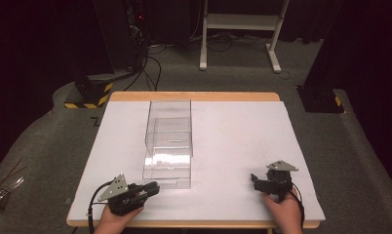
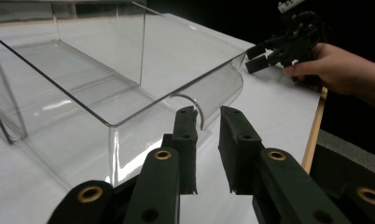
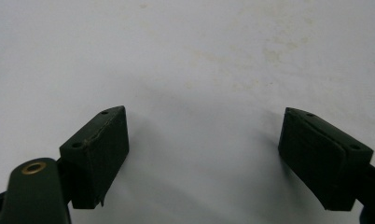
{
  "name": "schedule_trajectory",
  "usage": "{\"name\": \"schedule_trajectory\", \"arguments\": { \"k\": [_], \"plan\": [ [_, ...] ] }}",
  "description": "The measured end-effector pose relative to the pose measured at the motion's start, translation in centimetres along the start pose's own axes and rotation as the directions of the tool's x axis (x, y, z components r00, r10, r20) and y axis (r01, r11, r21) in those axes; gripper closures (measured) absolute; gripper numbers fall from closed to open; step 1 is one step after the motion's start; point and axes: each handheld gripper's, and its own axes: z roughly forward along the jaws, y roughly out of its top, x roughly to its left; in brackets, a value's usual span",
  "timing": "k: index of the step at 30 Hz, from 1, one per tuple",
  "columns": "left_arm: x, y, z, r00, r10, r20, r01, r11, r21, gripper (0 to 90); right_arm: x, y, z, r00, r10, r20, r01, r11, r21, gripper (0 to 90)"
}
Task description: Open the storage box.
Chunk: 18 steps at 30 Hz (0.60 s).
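A clear bin (image 1: 167, 141) is lying mid-worktop (image 1: 243, 131), its long axis running near to far. The left gripper (image 1: 151, 188), jaws narrowly parted, is pointing at its near end, whose curved lip (image 2: 223, 88) is showing in the left gripper view. The right gripper (image 1: 256, 180) is gaping wide, empty.

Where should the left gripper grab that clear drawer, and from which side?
Probably the curved front lip of the clear drawer, approached from the person's side. That lip faces the left gripper, whose jaws stand slightly apart just short of it; the other walls are tall and flat.
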Motion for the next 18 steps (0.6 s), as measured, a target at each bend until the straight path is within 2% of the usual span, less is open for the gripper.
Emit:
{"name": "schedule_trajectory", "arguments": {
  "k": [4, 7, 10, 14, 16, 18],
  "plan": [
    [-0.2, 0.1, -0.8, 0.9996, 0.028, -0.009, -0.028, 0.9996, 0.005, 73.6, 0.0, 0.0, 0.0, 1.0, 0.001, -0.001, -0.001, 1.0, 0.0, 16.2],
    [-0.2, 0.2, -1.2, 0.9995, 0.031, -0.011, -0.031, 0.9995, -0.006, 73.5, 0.0, 0.0, 0.0, 1.0, 0.001, -0.001, -0.001, 1.0, 0.0, 16.3],
    [0.2, 0.3, -2.0, 0.9993, 0.024, -0.028, -0.025, 0.9995, -0.017, 73.6, 0.0, 0.0, 0.0, 1.0, 0.001, -0.002, -0.001, 1.0, 0.0, 16.3],
    [0.8, 0.1, -2.6, 0.9987, 0.035, -0.037, -0.036, 0.9993, -0.01, 73.7, 0.0, 0.0, 0.0, 1.0, 0.0, -0.002, 0.0, 1.0, 0.0, 16.3],
    [1.3, -0.1, -3.0, 0.9992, 0.029, -0.029, -0.029, 0.9995, -0.01, 73.6, 0.0, 0.0, 0.0, 1.0, 0.0, -0.002, 0.0, 1.0, 0.0, 16.3],
    [1.9, -0.2, -3.4, 0.9988, 0.022, -0.044, -0.022, 0.9997, -0.013, 73.3, 0.0, 0.0, 0.0, 1.0, -0.001, -0.002, 0.001, 1.0, 0.0, 16.3]
  ]
}}
